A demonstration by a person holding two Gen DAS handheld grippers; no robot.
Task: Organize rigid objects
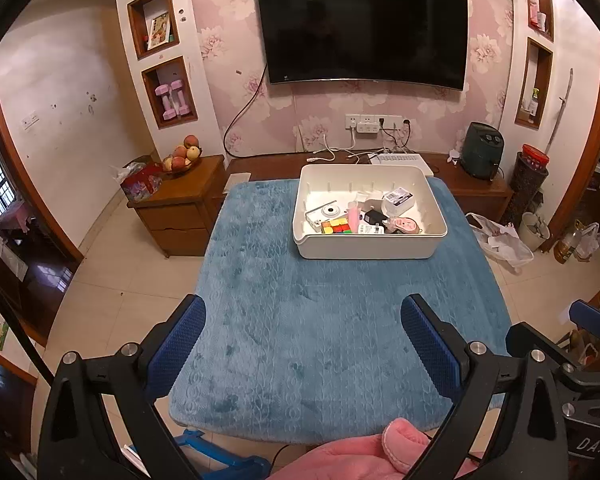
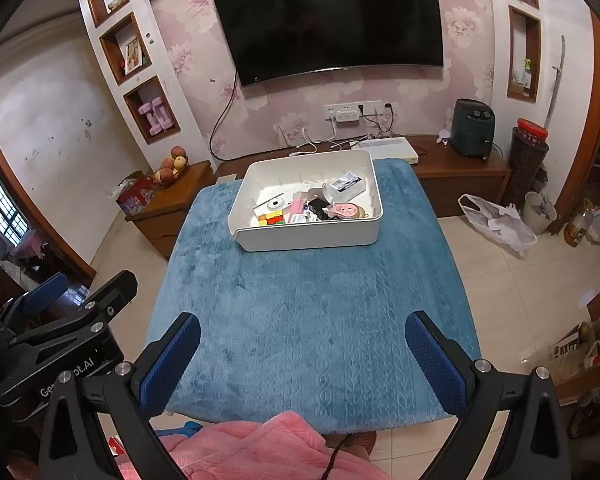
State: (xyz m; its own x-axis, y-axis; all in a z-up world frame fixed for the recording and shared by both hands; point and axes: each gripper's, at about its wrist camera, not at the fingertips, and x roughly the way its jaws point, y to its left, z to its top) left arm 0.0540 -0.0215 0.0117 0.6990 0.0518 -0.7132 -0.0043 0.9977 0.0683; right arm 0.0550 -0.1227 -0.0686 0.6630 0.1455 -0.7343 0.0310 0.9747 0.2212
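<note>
A white plastic bin [image 1: 370, 246] [image 2: 308, 236] stands at the far end of the table under a blue plush cover [image 1: 320, 320] [image 2: 312, 320]. Inside lie several small objects: a white camera [image 1: 326, 213] [image 2: 274, 205], a colourful puzzle cube [image 1: 335, 226] [image 2: 271, 218], a white box [image 1: 398, 199] [image 2: 346, 185], a black adapter [image 1: 374, 216] and a pink round item [image 1: 405, 224] [image 2: 346, 211]. My left gripper [image 1: 302, 316] hovers open over the near table edge, holding nothing. My right gripper [image 2: 302, 334] is open and empty there too. Each gripper shows at the edge of the other's view.
A pink sleeve [image 1: 364, 456] [image 2: 260, 448] lies below the grippers. A wooden cabinet with a fruit bowl [image 1: 182, 156] stands left of the table. A low TV bench [image 1: 472, 184] with cables and a dark appliance [image 1: 482, 150] runs behind. A plastic bag [image 1: 500, 240] lies on the floor at right.
</note>
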